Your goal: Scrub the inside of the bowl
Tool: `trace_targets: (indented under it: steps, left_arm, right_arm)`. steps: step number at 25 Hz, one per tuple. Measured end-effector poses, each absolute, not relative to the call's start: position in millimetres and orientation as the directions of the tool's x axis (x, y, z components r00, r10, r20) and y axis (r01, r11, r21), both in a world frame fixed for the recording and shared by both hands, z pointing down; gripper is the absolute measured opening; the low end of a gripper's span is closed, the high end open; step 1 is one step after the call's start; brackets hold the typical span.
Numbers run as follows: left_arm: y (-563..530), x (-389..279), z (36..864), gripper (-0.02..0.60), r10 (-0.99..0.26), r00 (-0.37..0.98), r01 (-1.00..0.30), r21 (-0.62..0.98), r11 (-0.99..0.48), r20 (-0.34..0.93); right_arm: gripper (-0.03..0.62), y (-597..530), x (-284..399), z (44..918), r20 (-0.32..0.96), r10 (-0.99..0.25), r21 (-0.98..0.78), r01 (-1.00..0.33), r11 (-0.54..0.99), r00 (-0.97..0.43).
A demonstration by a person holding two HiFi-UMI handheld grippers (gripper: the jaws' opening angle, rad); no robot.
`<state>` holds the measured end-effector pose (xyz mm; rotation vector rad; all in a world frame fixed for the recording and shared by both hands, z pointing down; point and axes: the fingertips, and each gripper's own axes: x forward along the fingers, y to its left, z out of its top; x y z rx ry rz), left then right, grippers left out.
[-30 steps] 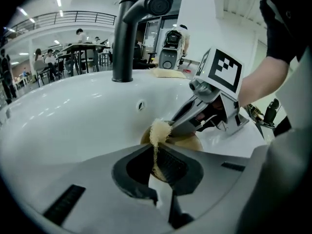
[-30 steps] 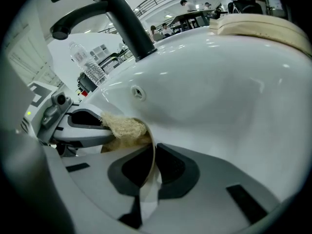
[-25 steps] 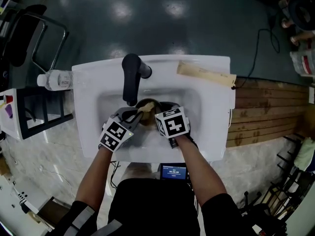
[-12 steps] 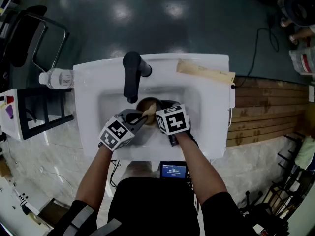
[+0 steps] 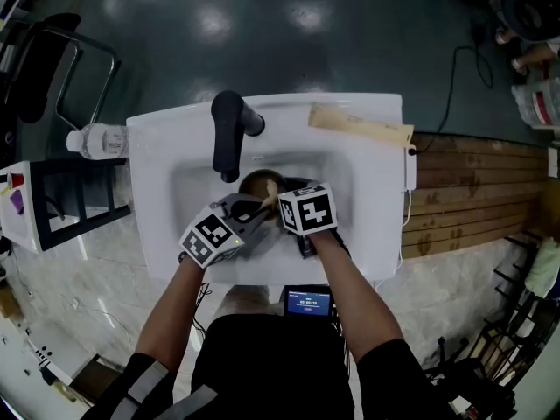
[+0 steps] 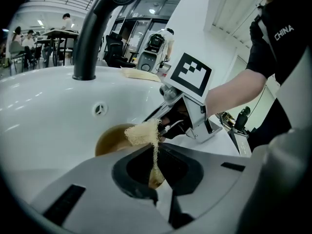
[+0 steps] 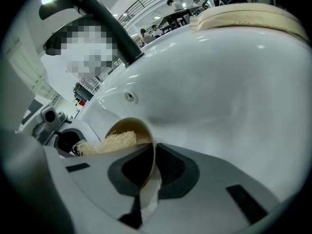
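Note:
A tan bowl lies tilted in the white sink basin, under the black faucet. My right gripper is shut on the bowl's rim, which runs down between its jaws. My left gripper is shut on a pale fibrous scrubber, whose free end reaches over the bowl. In the right gripper view the scrubber lies inside the bowl's mouth. In the head view both grippers meet over the basin, left gripper and right gripper close together.
The sink rim surrounds the basin; an overflow hole sits in its back wall. A flat tan pad lies on the back right corner. A plastic bottle lies at the left edge, above a black rack. Wooden boards lie to the right.
My left gripper has moved right and a little up with the scrubber, closer to the bowl. The right gripper and bowl have stayed in place.

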<state>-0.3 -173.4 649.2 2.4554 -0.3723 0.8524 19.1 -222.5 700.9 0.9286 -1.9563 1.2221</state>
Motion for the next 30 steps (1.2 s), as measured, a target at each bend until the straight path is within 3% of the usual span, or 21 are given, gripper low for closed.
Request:
trace_targets:
  steps: [17,24,30]
  left_arm:
    - [-218,-10,640,0.017,-0.347,0.706,-0.533,0.141,-0.834,0.617]
    - [-224,-26,649,0.017,-0.358,0.648,-0.549,0.086,-0.832,0.672]
    - [-213,-29,654,0.017,-0.3,0.593,-0.455,0.004,-0.891,0.748]
  right_arm:
    - [0.018,-224,24,699,0.825,-0.257,-0.388,-0.834,0.393,-0.504]
    - [0.018,-228,29,698,0.826,-0.273,-0.375,-0.843,0.387,-0.493]
    - [0.018,-228,28,697,0.829,-0.278,-0.365,-0.845,0.39,-0.486]
